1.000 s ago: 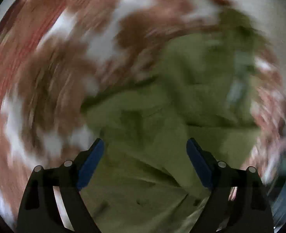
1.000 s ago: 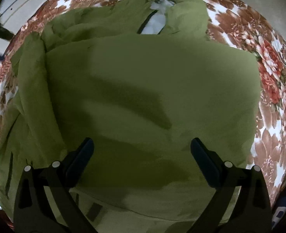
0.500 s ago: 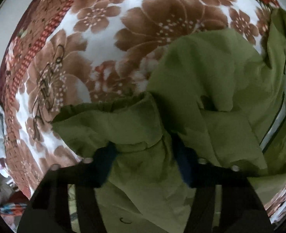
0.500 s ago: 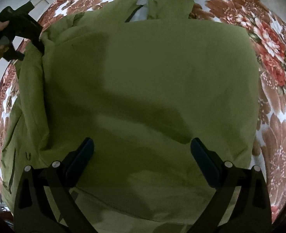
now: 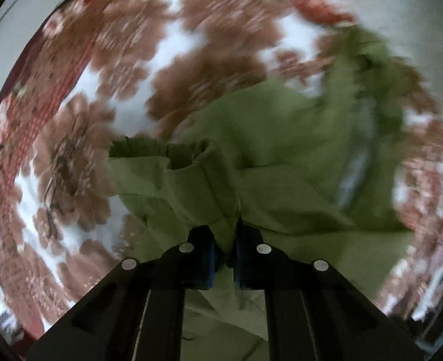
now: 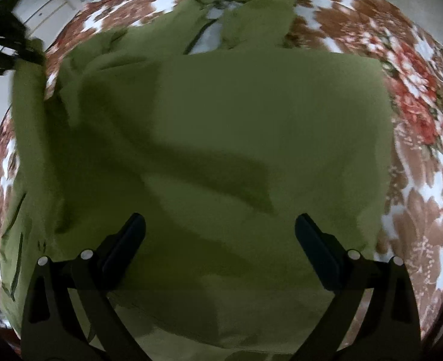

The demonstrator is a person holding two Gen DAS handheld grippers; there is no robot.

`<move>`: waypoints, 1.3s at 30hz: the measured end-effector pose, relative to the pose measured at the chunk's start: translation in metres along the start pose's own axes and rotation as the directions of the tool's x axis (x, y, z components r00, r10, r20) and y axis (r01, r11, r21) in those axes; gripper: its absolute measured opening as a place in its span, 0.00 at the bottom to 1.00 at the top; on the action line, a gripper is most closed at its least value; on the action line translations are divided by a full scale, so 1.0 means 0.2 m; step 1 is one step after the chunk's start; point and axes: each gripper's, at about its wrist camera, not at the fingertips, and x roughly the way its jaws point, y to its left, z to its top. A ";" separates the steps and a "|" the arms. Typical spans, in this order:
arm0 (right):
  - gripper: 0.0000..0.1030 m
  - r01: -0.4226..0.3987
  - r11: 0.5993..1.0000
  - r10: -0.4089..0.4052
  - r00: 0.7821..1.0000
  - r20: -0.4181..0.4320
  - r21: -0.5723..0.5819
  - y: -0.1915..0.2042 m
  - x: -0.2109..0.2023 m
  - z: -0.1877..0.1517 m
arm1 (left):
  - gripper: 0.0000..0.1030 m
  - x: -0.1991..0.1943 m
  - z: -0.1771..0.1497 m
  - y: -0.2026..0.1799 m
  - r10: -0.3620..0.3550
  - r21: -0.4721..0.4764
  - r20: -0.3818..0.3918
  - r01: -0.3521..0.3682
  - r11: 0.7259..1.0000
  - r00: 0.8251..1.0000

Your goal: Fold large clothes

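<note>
Left tool (image 5: 225,242): its two black arms with blue pads are closing on a bunched ridge of olive-green cloth; the fold is pinched between the pads and rises in a creased peak straight ahead of the tips.
Cloth at left tool: matte woven fabric with soft creases; just ahead and to the left of the tips lies a sleeve (image 5: 161,162) ending in an open, darker-rimmed cuff.
Right tool (image 6: 220,234): blue-black pads stand wide apart above the cloth, with nothing between them but the smooth panel below; they grip nothing.
Green jacket (image 6: 236,126): a large olive garment spread beneath and ahead of the right tool, its near panel flat with a straight folded edge on the right; far ahead, a rumpled collar or hood with a pale lining and a dark zip line.
Jacket's left side: looser, with long folds and dark slit-like pockets to the left of the right tool.
Floral blanket (image 5: 125,69): plush-looking cover under the jacket, white with brown and red flowers, showing beyond the cloth on all sides; much of it is motion-blurred in the left view.
</note>
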 end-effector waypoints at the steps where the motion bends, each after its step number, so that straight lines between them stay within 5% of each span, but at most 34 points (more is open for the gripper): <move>1: 0.95 0.007 1.000 -0.007 1.000 -0.002 0.020 -0.03 -0.01 0.02 | 0.08 -0.05 0.02 -0.15 -0.022 0.013 0.015 0.022 1.000 1.000; 7: 0.95 0.046 0.992 -0.050 0.998 0.030 0.119 -0.19 -0.16 0.12 | 0.08 -0.48 0.03 -0.56 -0.245 0.209 0.142 0.213 0.954 0.959; 11: 0.96 0.058 0.981 -0.074 0.994 0.081 0.185 -0.26 -0.26 0.15 | 0.08 -0.69 -0.03 -0.55 -0.412 0.324 0.241 0.327 0.888 0.879; 13: 0.96 0.066 0.976 -0.086 0.992 0.088 0.207 -0.27 -0.25 0.14 | 0.08 -0.64 -0.08 -0.43 -0.420 0.332 0.273 0.324 0.886 0.866; 21: 0.95 0.068 0.981 -0.058 0.997 -0.058 0.184 -0.12 0.04 0.01 | 0.07 0.16 -0.25 0.44 -0.329 0.051 0.185 0.325 0.944 0.926; 31: 0.95 0.173 0.982 -0.167 0.983 -0.076 0.078 0.00 0.13 -0.10 | 0.14 0.42 -0.53 0.75 -0.349 0.013 0.159 0.352 0.936 0.924; 35: 0.95 0.252 0.966 -0.249 0.967 -0.060 0.054 -0.01 0.12 -0.16 | 0.55 0.46 -0.57 0.80 -0.300 -0.008 0.202 0.308 0.951 0.932; 39: 0.95 0.300 0.951 -0.297 0.954 -0.047 0.075 -0.07 0.08 -0.22 | 0.78 0.35 -0.62 0.87 -0.260 -0.004 0.253 0.270 0.963 0.932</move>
